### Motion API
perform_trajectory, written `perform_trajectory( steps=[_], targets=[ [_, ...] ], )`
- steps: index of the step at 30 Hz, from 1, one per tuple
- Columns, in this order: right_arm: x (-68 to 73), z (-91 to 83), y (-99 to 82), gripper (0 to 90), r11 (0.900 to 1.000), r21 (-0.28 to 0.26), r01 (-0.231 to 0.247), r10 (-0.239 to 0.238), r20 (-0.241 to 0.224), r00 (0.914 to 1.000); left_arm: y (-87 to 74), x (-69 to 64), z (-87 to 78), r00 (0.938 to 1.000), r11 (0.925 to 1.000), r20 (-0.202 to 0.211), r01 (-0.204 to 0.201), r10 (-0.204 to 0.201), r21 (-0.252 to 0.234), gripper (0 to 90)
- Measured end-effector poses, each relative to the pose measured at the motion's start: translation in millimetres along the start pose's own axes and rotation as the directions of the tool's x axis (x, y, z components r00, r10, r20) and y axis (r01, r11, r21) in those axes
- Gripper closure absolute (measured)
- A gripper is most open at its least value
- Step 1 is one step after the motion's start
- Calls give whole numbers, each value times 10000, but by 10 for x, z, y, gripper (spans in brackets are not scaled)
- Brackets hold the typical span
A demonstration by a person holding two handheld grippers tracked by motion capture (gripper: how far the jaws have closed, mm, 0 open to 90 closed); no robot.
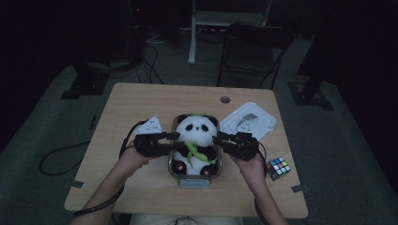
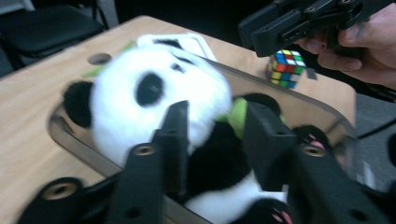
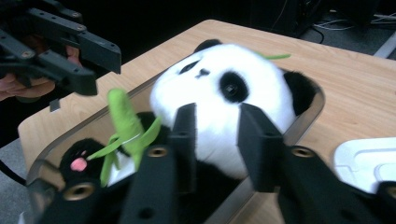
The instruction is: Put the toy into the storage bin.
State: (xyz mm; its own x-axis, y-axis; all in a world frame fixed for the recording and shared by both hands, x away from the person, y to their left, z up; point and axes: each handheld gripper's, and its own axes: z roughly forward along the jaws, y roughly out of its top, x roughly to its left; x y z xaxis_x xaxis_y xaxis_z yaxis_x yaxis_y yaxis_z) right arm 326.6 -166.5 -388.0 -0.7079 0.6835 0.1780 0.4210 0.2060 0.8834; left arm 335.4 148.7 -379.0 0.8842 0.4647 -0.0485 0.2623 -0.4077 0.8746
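A plush panda point(image 1: 195, 136) with a green bamboo sprig point(image 3: 123, 121) sits inside a clear rectangular container point(image 1: 197, 180) at the middle of the wooden table. My left gripper point(image 1: 174, 140) hovers at the panda's left side, and its jaws point(image 2: 217, 109) stand apart with the panda's body just beyond them, not pressed. My right gripper point(image 1: 217, 139) mirrors it on the other side, jaws point(image 3: 217, 112) apart in front of the panda's head point(image 3: 224, 79). Each gripper view also shows the other gripper farther off: the right one point(image 2: 261, 32) and the left one point(image 3: 100, 70).
A white lid point(image 1: 248, 121) lies at the back right of the container. A colour cube point(image 1: 279, 168) rests near the table's right edge. A dark chair point(image 1: 253, 47) stands behind the table, and cables run over the floor at the left.
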Motion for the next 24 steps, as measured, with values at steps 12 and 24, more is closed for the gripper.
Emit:
perform_trajectory(
  steps=[12, 24],
  targets=[
    [-82, 249, 166, 805, 9992, 403, 19, -13, -157, 9999, 136, 159, 263, 9988, 9993, -475, 97, -80, 362, 780],
    [-63, 570, 179, 900, 9937, 1105, 160, -163, 18, 9999, 77, 252, 448, 9964, 9959, -740, 481, -425, 764, 782]
  ],
)
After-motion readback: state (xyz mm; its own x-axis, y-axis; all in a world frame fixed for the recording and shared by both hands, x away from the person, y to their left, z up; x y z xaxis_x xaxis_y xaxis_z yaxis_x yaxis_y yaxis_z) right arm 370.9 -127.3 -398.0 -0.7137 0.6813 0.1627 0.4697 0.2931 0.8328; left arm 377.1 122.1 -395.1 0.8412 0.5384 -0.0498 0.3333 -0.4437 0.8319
